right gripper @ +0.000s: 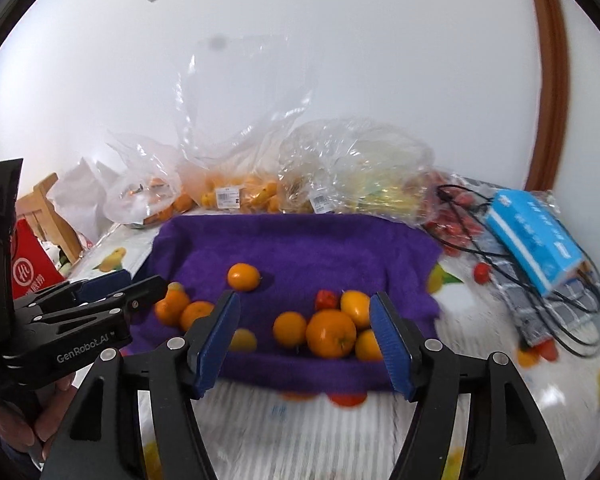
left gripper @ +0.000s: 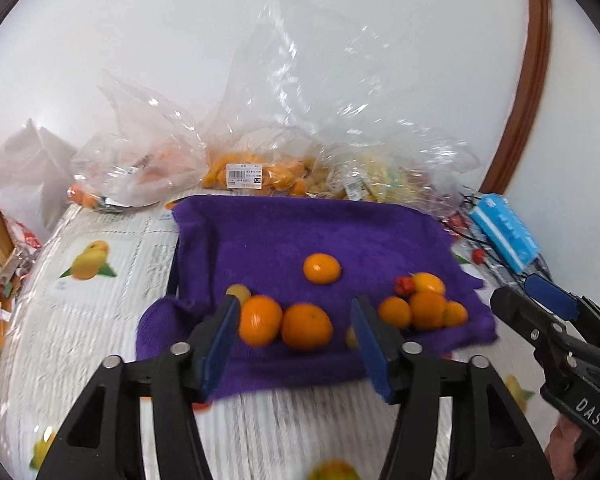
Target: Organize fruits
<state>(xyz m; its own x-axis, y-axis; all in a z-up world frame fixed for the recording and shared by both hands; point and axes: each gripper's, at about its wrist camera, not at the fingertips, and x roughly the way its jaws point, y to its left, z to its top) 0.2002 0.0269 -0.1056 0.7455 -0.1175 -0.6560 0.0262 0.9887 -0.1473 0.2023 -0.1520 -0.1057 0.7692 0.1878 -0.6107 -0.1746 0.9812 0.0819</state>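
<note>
A purple towel (left gripper: 300,232) lies on the table with several oranges on it. In the left wrist view, two oranges (left gripper: 306,326) sit side by side near the towel's front edge, framed by my open left gripper (left gripper: 296,304), which hovers above them and touches nothing. One orange (left gripper: 322,268) lies alone further back. In the right wrist view my right gripper (right gripper: 306,298) stands open over a cluster of oranges (right gripper: 331,332) with a small red fruit (right gripper: 326,300) behind it. Nothing is held. The left gripper (right gripper: 140,284) shows at that view's left edge.
Clear plastic bags of fruit (left gripper: 260,172) line the back of the table against the white wall. A blue tissue pack (right gripper: 536,236) and black cables (right gripper: 480,240) lie at the right, with loose red tomatoes (right gripper: 482,274). A red box (right gripper: 30,276) and a wooden chair (right gripper: 44,200) stand at the left.
</note>
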